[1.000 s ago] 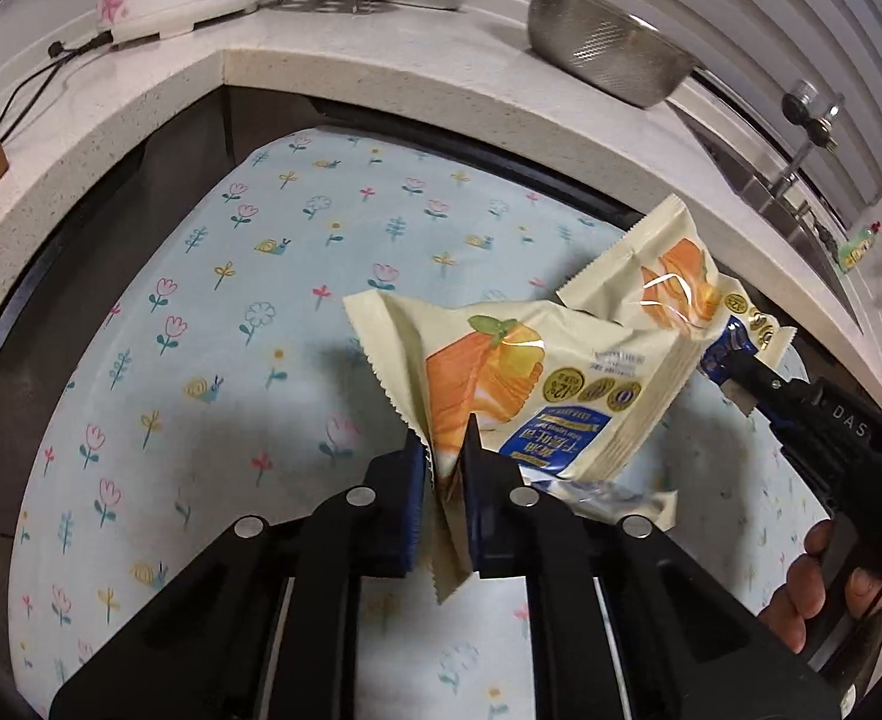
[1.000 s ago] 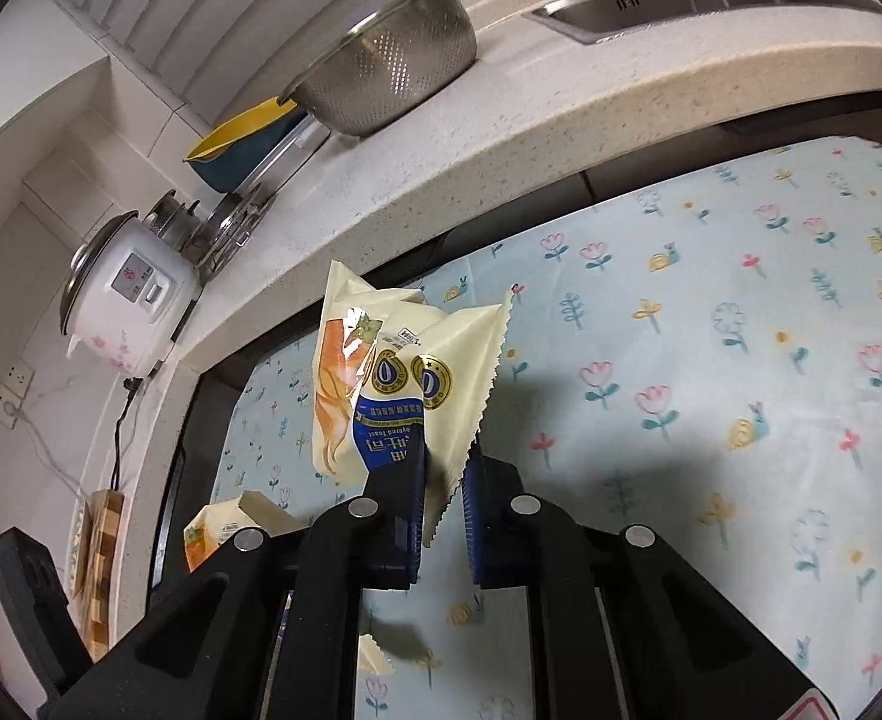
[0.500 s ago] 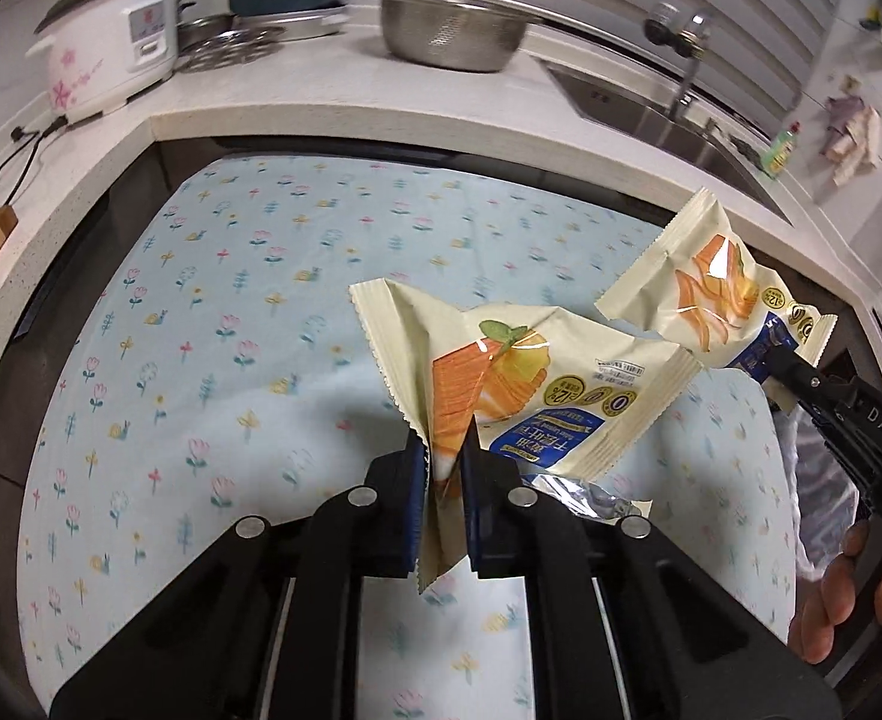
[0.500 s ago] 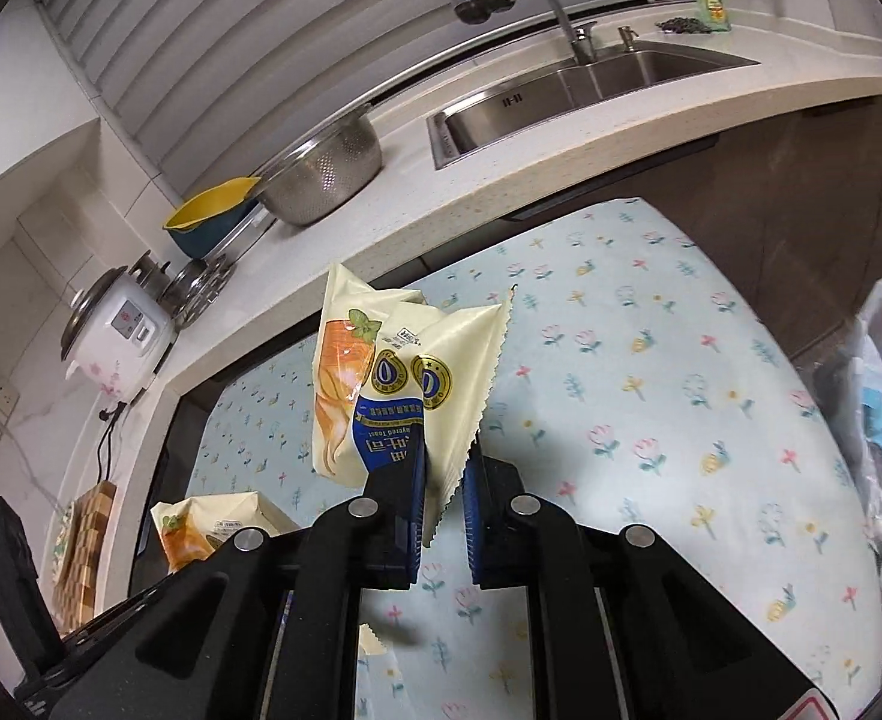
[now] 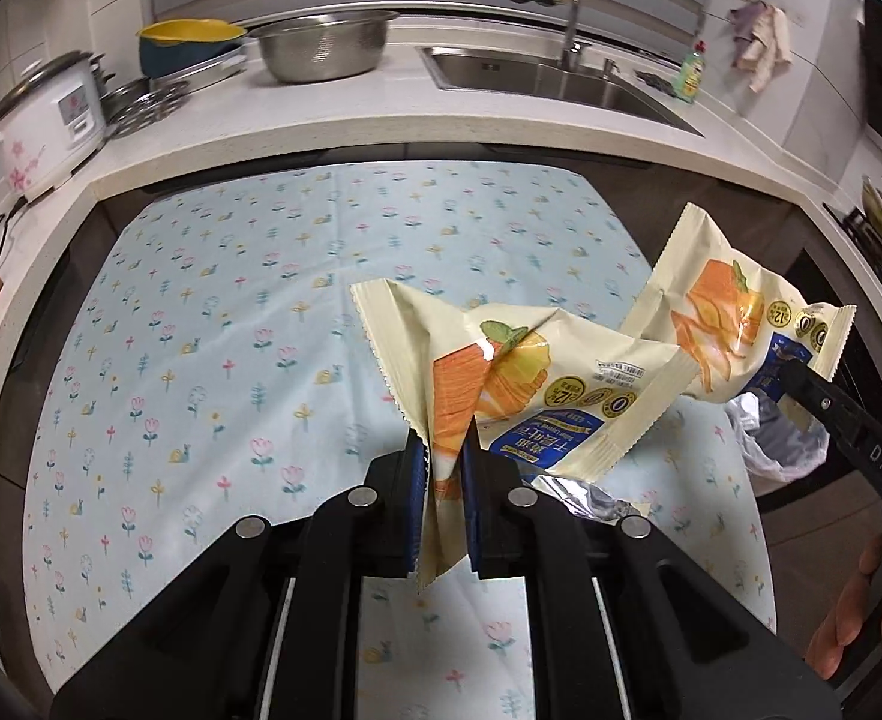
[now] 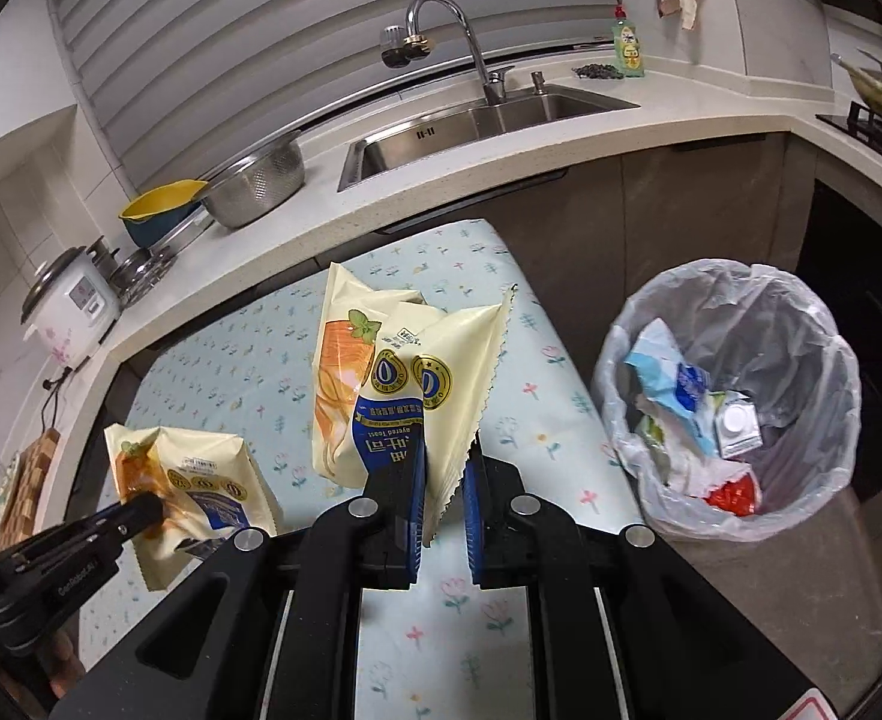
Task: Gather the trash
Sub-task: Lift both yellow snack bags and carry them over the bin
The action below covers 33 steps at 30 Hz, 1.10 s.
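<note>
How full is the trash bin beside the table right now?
Partly full. In the right wrist view the lined trash bin holds crumpled wrappers and a small carton at the bottom, well below the rim.

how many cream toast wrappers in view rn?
2. One wrapper is pinched in the left claw; the other wrapper is pinched in the right claw, beside the lined trash bin. More could be buried in the bin.
</note>
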Each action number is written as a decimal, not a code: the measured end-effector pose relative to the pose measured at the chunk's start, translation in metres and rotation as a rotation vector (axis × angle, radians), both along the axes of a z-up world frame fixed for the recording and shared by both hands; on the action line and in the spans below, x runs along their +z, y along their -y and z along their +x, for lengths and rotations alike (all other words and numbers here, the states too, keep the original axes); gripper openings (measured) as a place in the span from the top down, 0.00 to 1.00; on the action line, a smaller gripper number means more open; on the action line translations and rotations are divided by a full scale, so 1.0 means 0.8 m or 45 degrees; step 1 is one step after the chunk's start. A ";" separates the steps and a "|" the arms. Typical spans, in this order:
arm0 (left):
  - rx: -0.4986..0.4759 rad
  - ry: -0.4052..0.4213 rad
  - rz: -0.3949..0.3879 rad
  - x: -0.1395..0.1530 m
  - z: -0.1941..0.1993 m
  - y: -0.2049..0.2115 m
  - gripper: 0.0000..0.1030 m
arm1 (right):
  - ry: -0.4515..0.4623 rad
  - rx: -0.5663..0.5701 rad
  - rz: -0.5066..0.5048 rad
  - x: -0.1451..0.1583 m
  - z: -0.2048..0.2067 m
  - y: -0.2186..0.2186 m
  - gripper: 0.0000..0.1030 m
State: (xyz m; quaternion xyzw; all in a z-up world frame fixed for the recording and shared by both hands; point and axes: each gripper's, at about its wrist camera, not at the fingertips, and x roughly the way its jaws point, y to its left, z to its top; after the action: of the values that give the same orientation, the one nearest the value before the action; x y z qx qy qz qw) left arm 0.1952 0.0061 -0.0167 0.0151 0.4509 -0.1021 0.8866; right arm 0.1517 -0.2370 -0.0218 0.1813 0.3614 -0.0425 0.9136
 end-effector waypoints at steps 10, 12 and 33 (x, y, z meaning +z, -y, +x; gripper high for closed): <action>-0.129 0.014 0.048 0.005 -0.036 0.068 0.90 | 0.014 -0.111 -0.055 0.002 -0.071 0.054 0.89; -0.144 0.021 0.053 0.007 -0.041 0.078 0.90 | 0.020 -0.133 -0.059 0.004 -0.080 0.064 0.89; -0.250 0.055 0.104 0.020 -0.069 0.146 0.90 | 0.069 -0.294 -0.032 0.009 -0.133 0.136 0.89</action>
State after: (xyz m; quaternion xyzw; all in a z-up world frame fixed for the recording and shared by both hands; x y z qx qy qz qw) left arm 0.1401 -0.1107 -0.0008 0.0974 0.4318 -0.1697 0.8805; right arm 0.0455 -0.3460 -0.0145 0.2114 0.3127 -0.1470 0.9143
